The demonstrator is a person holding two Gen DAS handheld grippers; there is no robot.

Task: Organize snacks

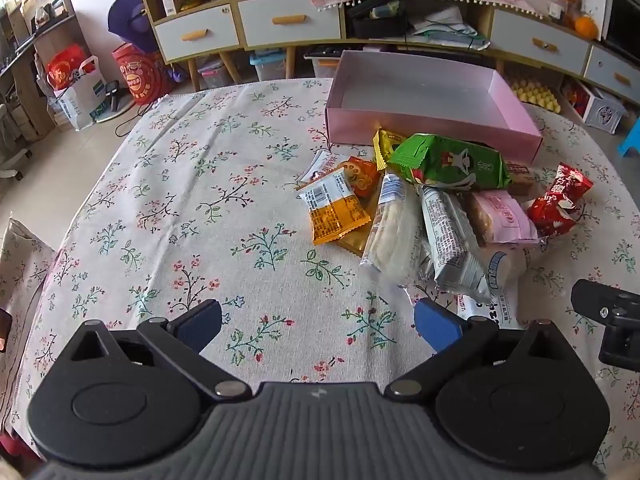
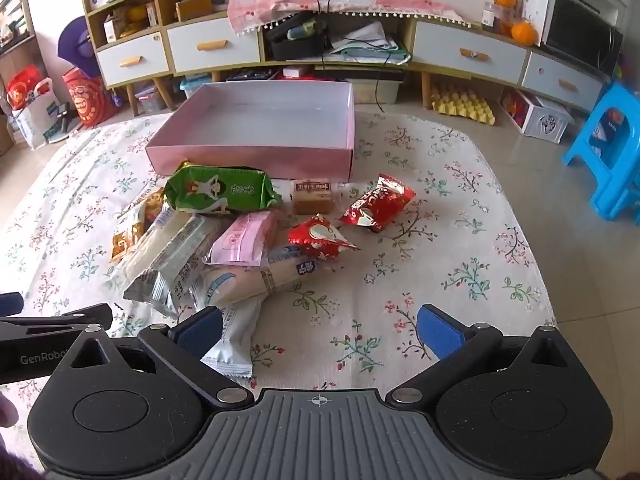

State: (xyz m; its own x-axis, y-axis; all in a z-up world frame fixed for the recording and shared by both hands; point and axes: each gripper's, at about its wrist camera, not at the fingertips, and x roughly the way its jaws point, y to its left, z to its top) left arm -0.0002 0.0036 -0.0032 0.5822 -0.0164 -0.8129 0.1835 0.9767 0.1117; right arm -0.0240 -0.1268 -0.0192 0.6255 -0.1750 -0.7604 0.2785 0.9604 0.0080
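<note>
An empty pink box (image 1: 424,126) (image 2: 256,158) stands at the far side of the floral tablecloth. In front of it lies a pile of snack packets: a green packet (image 1: 448,162) (image 2: 220,192), an orange one (image 1: 334,210), long pale wafer packs (image 1: 394,232) (image 2: 172,256), a pink pack (image 1: 500,216) (image 2: 244,238) and two red packets (image 2: 378,202) (image 2: 320,236). My left gripper (image 1: 318,322) is open over bare cloth, near side of the pile. My right gripper (image 2: 320,330) is open too; a white packet (image 2: 236,336) lies by its left finger.
A floral cloth (image 1: 180,200) covers the table. Behind it runs a low cabinet with drawers (image 2: 212,46). Bags (image 1: 80,88) stand on the floor at the left, a blue stool (image 2: 612,140) at the right. The other gripper shows at each view's edge (image 1: 612,320) (image 2: 52,332).
</note>
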